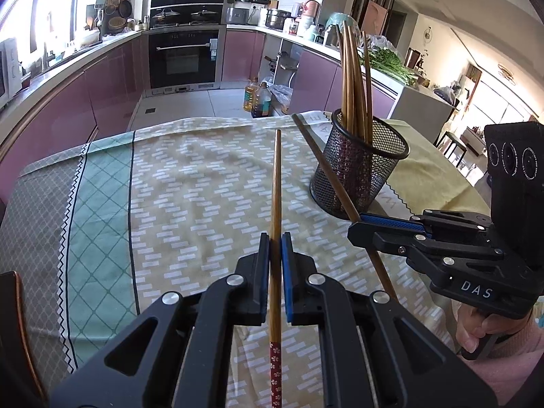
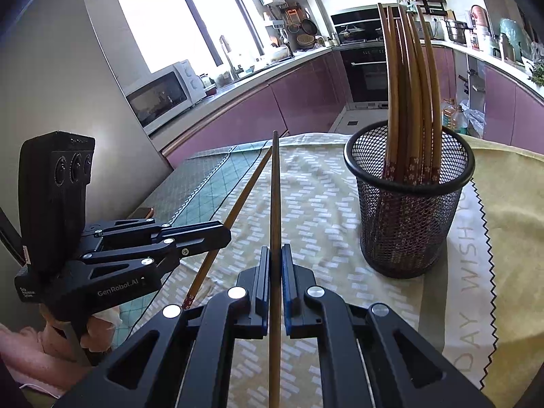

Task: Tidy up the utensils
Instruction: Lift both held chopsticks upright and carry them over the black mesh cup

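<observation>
Left wrist view: left gripper (image 1: 275, 248), jaws pinching a light brown wooden chopstick (image 1: 276, 183) mid-shaft above the patterned tablecloth (image 1: 190, 176).
Right wrist view: right gripper (image 2: 276, 261), jaws pinching a darker brown wooden chopstick (image 2: 275, 190); black mesh metal cup (image 2: 408, 217) of chopsticks stands near.
Handling: likely light, stiff, slippery; mid-shaft hold suits.
</observation>
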Tool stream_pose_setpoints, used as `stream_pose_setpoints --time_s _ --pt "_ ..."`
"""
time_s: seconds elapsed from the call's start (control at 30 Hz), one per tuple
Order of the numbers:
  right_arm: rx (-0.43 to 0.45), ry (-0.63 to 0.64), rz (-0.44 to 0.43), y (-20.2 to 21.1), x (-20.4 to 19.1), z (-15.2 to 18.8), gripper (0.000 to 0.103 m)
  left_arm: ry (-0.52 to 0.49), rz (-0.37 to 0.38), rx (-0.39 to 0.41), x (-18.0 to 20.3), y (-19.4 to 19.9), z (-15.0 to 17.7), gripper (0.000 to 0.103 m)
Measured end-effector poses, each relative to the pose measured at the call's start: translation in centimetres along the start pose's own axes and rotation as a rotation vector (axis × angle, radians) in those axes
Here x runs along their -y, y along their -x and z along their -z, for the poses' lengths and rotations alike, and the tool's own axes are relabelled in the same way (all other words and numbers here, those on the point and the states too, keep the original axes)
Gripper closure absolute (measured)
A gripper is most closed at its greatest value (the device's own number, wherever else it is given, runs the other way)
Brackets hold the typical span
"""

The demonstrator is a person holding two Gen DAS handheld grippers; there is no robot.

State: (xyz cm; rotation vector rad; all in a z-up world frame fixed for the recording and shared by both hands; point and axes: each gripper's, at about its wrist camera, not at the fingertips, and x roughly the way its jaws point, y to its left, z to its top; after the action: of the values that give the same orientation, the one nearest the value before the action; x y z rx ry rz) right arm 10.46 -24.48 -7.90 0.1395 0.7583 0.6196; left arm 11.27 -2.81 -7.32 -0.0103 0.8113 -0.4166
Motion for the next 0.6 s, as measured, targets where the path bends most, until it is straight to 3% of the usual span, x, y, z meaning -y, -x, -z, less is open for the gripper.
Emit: stream_pose_setpoints --time_s 0.6 --pt "0.047 0.029 0.012 1.6 -0.5 -0.6 0.097 0.026 0.057 0.066 -0.5 2.8 -0.6 0.095"
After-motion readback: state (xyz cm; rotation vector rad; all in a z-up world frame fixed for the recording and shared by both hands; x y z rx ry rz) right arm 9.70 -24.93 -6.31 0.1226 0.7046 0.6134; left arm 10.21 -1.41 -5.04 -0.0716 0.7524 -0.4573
